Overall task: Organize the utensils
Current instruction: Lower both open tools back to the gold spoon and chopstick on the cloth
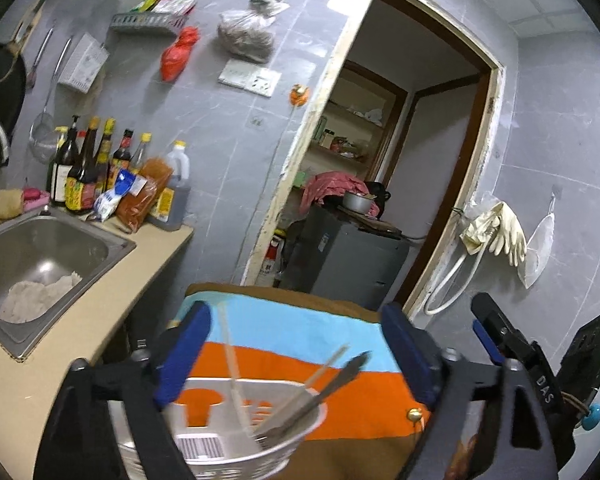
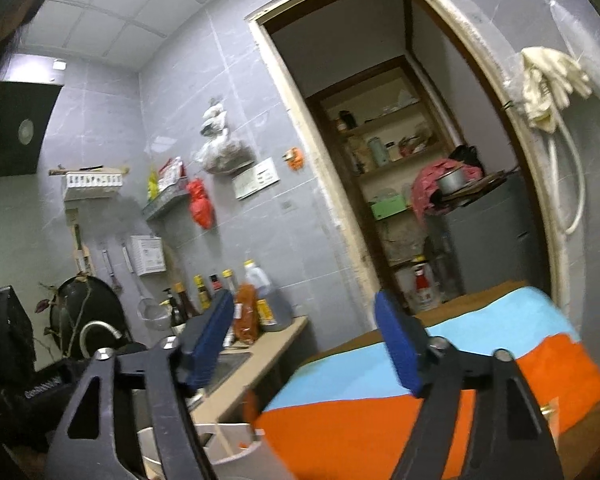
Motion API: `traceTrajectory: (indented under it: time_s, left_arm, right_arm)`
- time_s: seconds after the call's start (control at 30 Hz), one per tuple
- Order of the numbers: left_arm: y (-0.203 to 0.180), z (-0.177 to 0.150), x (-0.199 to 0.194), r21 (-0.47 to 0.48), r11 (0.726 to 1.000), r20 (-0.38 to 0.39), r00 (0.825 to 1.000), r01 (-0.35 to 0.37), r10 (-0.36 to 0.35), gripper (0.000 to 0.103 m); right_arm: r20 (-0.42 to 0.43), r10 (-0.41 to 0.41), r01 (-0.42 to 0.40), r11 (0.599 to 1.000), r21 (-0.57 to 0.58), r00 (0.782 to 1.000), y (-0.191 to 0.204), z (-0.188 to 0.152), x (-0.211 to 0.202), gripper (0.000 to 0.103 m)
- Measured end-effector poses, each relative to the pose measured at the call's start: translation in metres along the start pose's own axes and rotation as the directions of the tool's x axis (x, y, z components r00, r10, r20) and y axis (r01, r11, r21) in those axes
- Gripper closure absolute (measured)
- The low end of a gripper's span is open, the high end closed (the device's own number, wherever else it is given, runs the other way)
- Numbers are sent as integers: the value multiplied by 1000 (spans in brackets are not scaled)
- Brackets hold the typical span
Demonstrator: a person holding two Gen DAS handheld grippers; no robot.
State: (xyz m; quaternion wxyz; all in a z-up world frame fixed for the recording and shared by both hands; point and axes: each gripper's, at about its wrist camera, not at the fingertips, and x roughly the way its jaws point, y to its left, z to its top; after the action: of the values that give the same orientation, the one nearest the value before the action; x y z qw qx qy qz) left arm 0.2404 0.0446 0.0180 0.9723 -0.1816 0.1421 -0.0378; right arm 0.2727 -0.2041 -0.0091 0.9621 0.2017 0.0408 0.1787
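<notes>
Table: the striped cloth (image 1: 300,344) of brown, light blue and orange bands covers the table that carries the work; it looks soft, so anything set on it may rock a little. A beige counter with a steel sink (image 1: 40,248) stands to the left of it, apart from the task's things.

White holder (image 1: 236,428): a white plastic utensil basket with cut-out slots and a barcode label on its wall, standing on the orange band at the near edge, low between the fingers in the left wrist view. Judged light and fairly stiff, easy to tip if an utensil is levered against its rim.

Dark utensil (image 1: 332,384): a dark metal piece, blurred, leaning rightward out of the holder; whether it is a spoon or a knife cannot be told. Likely rigid, smooth and slippery, best taken on the handle part above the rim.

Chopsticks (image 1: 234,364): pale thin sticks, one standing nearly upright, another slanting right beside the dark utensil. Probably light, stiff and prone to roll; grip across the shaft, above the rim.

Left gripper (image 1: 296,356): blue pads spread wide, nothing between them, hanging over the holder.

Right gripper (image 2: 308,344): also spread wide and empty, raised above the cloth; the holder's rim (image 2: 236,440) shows low at the left of its view.
</notes>
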Motion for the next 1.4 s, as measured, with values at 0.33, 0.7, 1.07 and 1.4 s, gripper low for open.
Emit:
traceTrajectory:
  time_s: [0.33,0.7,1.07,1.4]
  left_arm:
    - [-89,-13,5,80,997,22,1000,-20,18,1]
    - [-150,-49,8,159,987,-23,1000,3,0,0]
    - [-173,-89,30,222,974,-76,996,-37,55,0]
    - [-160,-125,68,205,979,-249,967,2,50,1]
  right_arm:
    - [-10,-98,97,992,-77,995,-58,57,-48,1]
    - [-41,-190,185,977,-102,981,-113,80,-94,1]
    - [-122,-278,261,955,-138,953,-157,65,-106,2]
    - [-359,-260,237,965,-108,896,-209,26,-71,2]
